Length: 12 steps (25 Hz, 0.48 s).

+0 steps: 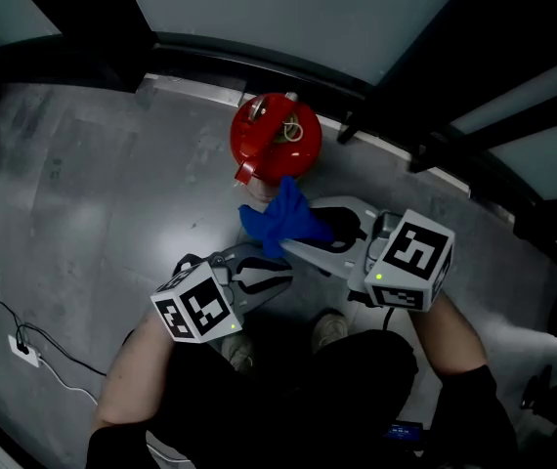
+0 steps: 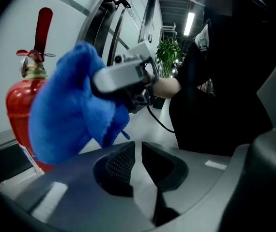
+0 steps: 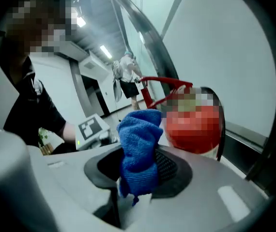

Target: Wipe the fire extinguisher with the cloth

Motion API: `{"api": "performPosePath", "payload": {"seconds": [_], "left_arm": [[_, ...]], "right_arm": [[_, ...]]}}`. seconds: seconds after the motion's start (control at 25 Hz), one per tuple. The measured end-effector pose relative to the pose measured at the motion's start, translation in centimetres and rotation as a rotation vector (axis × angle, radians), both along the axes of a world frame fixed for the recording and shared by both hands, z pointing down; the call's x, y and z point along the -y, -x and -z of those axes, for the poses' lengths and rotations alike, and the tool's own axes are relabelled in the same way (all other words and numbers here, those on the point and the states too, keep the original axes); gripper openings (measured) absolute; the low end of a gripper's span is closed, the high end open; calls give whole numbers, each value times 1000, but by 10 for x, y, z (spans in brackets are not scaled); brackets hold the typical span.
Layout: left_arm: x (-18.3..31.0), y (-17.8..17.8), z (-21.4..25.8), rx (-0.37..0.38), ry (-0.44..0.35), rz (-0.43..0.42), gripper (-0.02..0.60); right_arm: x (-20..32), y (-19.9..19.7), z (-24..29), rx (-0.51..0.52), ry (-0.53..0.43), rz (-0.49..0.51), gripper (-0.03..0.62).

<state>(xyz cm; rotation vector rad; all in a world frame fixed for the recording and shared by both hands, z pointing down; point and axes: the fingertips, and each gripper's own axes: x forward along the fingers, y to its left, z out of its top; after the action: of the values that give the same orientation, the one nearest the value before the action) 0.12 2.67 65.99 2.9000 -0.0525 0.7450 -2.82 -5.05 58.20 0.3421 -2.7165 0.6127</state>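
Right gripper view: right gripper [image 3: 139,170] jaws clamped on the blue cloth [image 3: 139,139], whose bunched end sticks up past the tips. Head view: fire extinguisher [image 1: 275,133] seen top-on, standing on the floor [image 1: 93,184], with the cloth just beside its near side. Only the left gripper view shows its long axis vertical, handle up. Left gripper [image 2: 138,156] jaws are nearly together, with nothing between them.

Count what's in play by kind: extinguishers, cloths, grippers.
fire extinguisher: 1
blue cloth: 1
grippers: 2, the left gripper, empty, and the right gripper, clamped on the blue cloth
Total: 4
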Motion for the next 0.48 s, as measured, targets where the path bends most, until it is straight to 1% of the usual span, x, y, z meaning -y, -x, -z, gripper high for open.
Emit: {"api": "performPosePath", "payload": {"seconds": [0.08,0.16,0.24,0.36,0.48], "left_arm": [[1,3,2,4,-7,5,51],[1,3,6,-3,-20,11,51],[0,3,11,-18,-28,19,51],[-2,10,16,-24,-35,31,51],[-3,15,17,-14,-41,44,51]], "right_arm": [[14,10,11,75,78,-77,135],[30,12,0,109,200,-167,135],[39,11,-13,143,309,-228,135],[43,14,-16,239,438,-256,135],[43,20,-23,319,562,-251,135]]}}
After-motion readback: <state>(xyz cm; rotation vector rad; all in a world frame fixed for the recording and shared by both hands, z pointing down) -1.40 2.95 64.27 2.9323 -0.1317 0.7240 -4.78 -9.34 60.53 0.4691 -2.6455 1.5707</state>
